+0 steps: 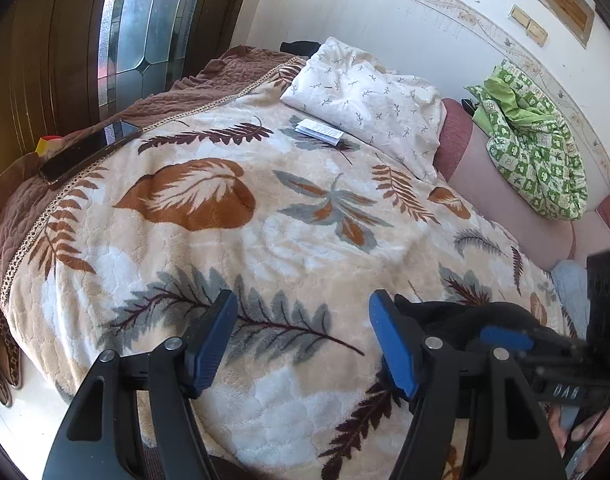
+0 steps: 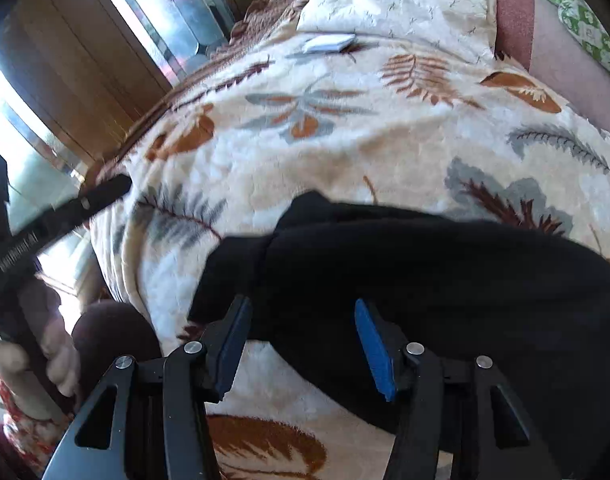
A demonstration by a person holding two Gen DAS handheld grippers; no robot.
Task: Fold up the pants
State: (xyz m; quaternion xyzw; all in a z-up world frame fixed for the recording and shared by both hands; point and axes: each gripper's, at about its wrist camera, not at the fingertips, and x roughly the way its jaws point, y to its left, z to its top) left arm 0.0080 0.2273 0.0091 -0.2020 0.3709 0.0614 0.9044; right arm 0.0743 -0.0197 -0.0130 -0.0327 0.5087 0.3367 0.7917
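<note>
Black pants [image 2: 405,272] lie in a heap on the leaf-patterned blanket [image 2: 345,152], filling the lower right of the right wrist view. My right gripper [image 2: 303,344] is open just above them, its blue pads apart with nothing between. My left gripper [image 1: 303,340] is open over bare blanket [image 1: 265,248]; a bit of the black pants [image 1: 465,316] shows behind its right finger, next to the other gripper's body [image 1: 565,360].
A white pillow [image 1: 365,96], a small white booklet [image 1: 319,130] and a phone [image 1: 89,150] at the left edge lie on the bed. A green patterned cloth [image 1: 533,140] sits at the far right by the wall. Shoes [image 1: 3,360] stand on the floor left.
</note>
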